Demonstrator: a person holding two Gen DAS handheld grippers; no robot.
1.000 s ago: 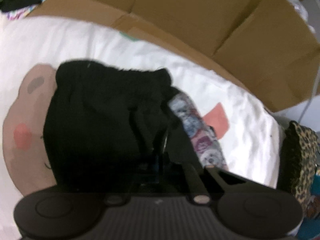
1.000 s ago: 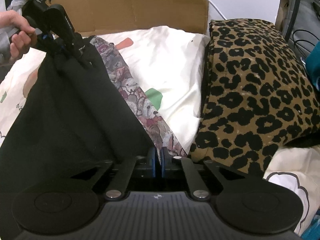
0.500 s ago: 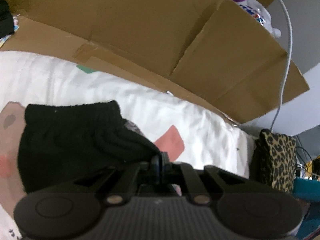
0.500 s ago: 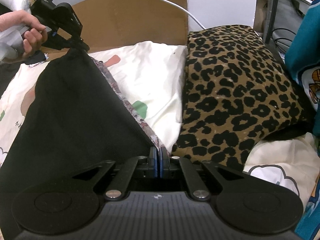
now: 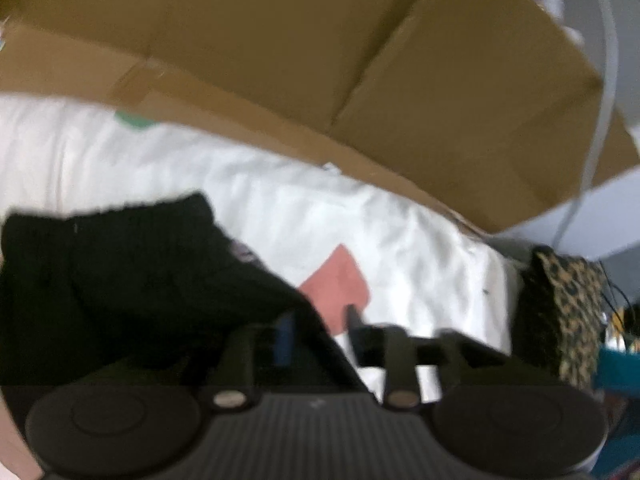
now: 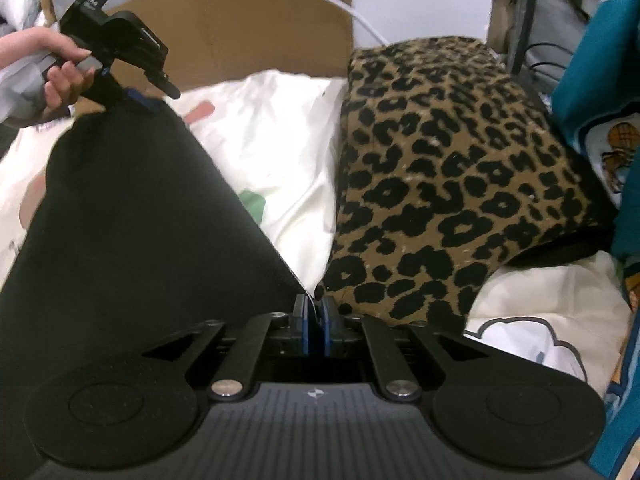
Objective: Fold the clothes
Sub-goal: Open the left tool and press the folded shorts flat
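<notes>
A black garment [image 6: 132,220] lies spread on the white printed sheet [image 6: 280,152], its right edge running straight from the far corner to the near one. In the right wrist view, a hand [image 6: 60,72] holds my left gripper [image 6: 156,94] at the far corner; its jaws are opening, and the cloth touches only the blue pad. The blurred left wrist view shows that gripper [image 5: 318,328] parted over the garment [image 5: 120,280] edge. My right gripper [image 6: 316,312] is at the near corner, jaws opening, with a thin gap between the pads and the cloth tip at their ends.
A leopard-print cushion [image 6: 448,184] lies close on the right of the garment. Brown cardboard [image 5: 320,60] stands along the far side of the bed, with a white cable [image 6: 332,8] across it. Teal fabric [image 6: 592,60] hangs at the far right.
The left gripper carried the far corner away across the bed, and the black cloth now covers the patterned layer. Its jaws have parted. The right pads have opened a slit.
</notes>
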